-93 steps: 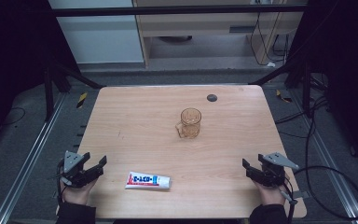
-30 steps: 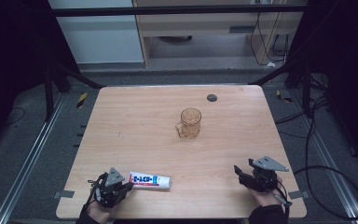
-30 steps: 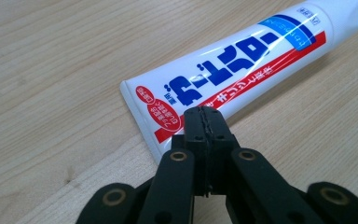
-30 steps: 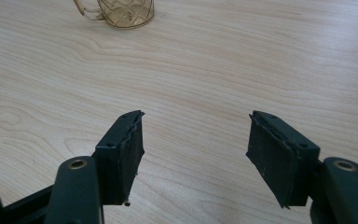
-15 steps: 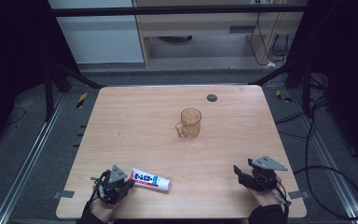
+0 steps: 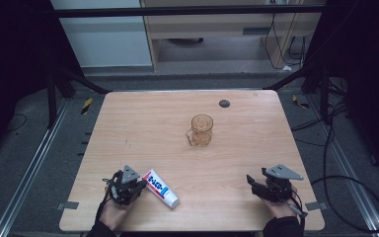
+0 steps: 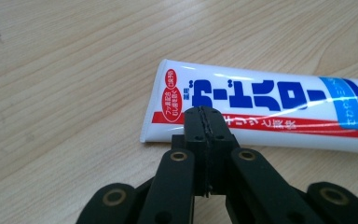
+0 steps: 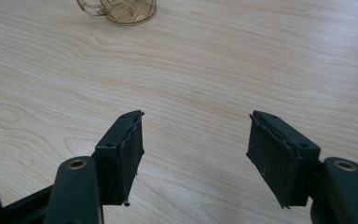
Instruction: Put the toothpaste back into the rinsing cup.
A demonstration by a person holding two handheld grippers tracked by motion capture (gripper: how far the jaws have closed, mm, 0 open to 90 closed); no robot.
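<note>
Fingers closing flat on the left gripper (image 6: 137,186), spreading wide on the right gripper (image 6: 254,181).

High view: a toothpaste tube (image 6: 161,188) is lying slanted beside the left gripper; an amber glass mug (image 6: 201,130) is standing mid-table (image 6: 143,123).
Left gripper view: pressed-together fingertips (image 7: 196,122) are sitting at the tube's (image 7: 261,108) crimped end, seemingly nudging it; contact is unclear and the cap is cut off.
Right gripper view: parted pads (image 8: 131,149) are holding nothing, probably waiting.

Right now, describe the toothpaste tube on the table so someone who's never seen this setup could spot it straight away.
Start at the wooden table and go to its near edge, toward the person's left. The toothpaste tube lies flat there, right beside the left gripper, whose jaws are closed. It is the one white thing on the table, printed with blue lettering and a red stripe, unlike the amber glass mug at the centre.
</note>
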